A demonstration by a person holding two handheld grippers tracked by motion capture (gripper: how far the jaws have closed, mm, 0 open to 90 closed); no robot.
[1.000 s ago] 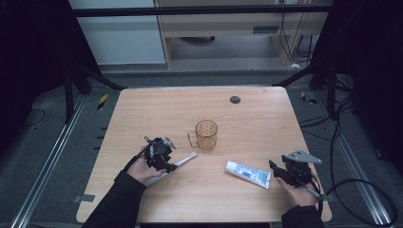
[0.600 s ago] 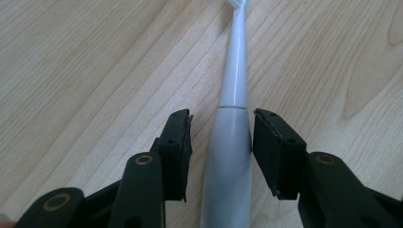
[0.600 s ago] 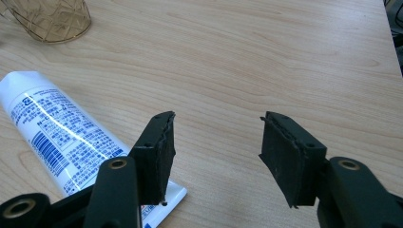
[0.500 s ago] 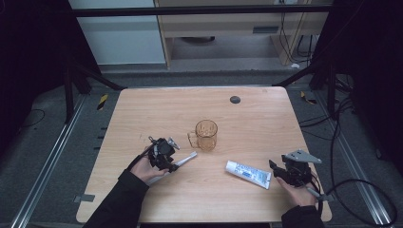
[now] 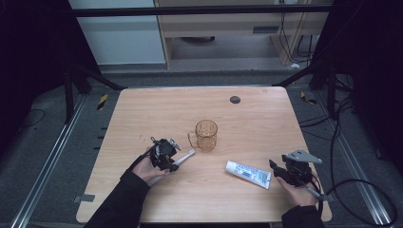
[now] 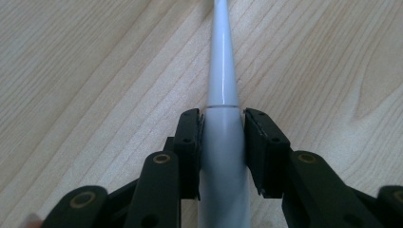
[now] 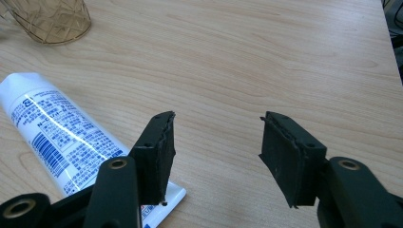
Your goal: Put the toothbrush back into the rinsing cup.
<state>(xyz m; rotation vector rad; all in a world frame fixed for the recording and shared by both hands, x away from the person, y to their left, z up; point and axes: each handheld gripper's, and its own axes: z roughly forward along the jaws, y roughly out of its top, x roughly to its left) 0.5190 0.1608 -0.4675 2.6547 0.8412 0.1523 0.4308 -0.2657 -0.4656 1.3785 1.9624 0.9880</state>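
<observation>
Since a second ago, left gripper (image 5: 167,155) has carried the toothbrush (image 5: 184,157) rightward toward the mug (image 5: 206,135); tube (image 5: 247,173) lies near-right. Left gripper view: jaws clamp the smooth handle (image 6: 222,142), liable to slip. Right gripper view: right gripper (image 7: 216,154) gapes empty beside the tube (image 7: 57,128).
</observation>
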